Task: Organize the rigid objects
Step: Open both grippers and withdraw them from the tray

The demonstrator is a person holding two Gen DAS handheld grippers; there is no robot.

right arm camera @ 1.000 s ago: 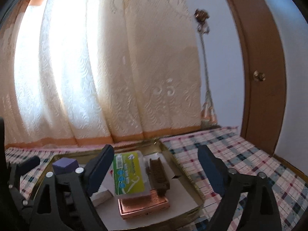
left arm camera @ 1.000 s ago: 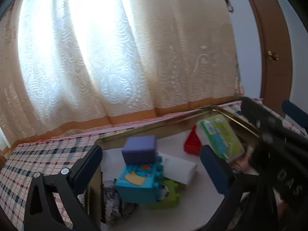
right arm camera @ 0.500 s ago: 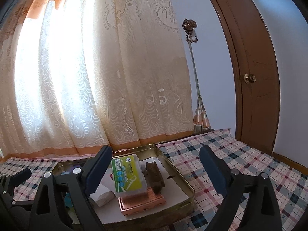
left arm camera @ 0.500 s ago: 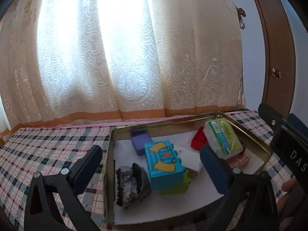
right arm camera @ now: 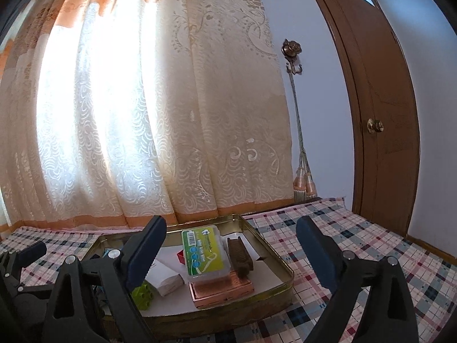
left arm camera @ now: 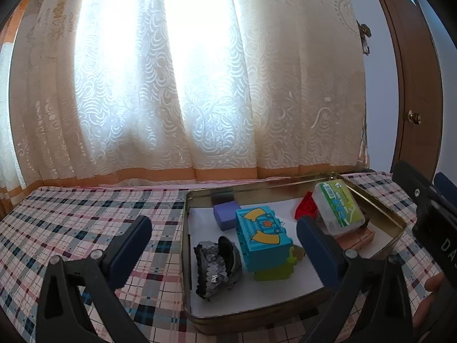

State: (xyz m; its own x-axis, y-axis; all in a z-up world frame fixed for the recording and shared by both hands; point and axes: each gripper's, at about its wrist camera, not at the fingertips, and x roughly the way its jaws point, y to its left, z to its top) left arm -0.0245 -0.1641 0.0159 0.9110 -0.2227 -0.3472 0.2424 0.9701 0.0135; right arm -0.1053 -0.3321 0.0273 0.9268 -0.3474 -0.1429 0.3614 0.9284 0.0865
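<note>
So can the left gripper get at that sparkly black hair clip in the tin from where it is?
Probably yes. The left gripper is open and empty, and the hair clip lies at the near left of the tin with nothing on top. The turquoise block beside it leaves little room on that side.

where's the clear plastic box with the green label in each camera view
Left wrist view: the plastic box lies far right in the metal tray, atop a copper case, beside a red brick.
Right wrist view: the box sits mid-frame, low, on the copper case, a brown comb to its right.
Shared landmark: the copper case beneath it.
</note>
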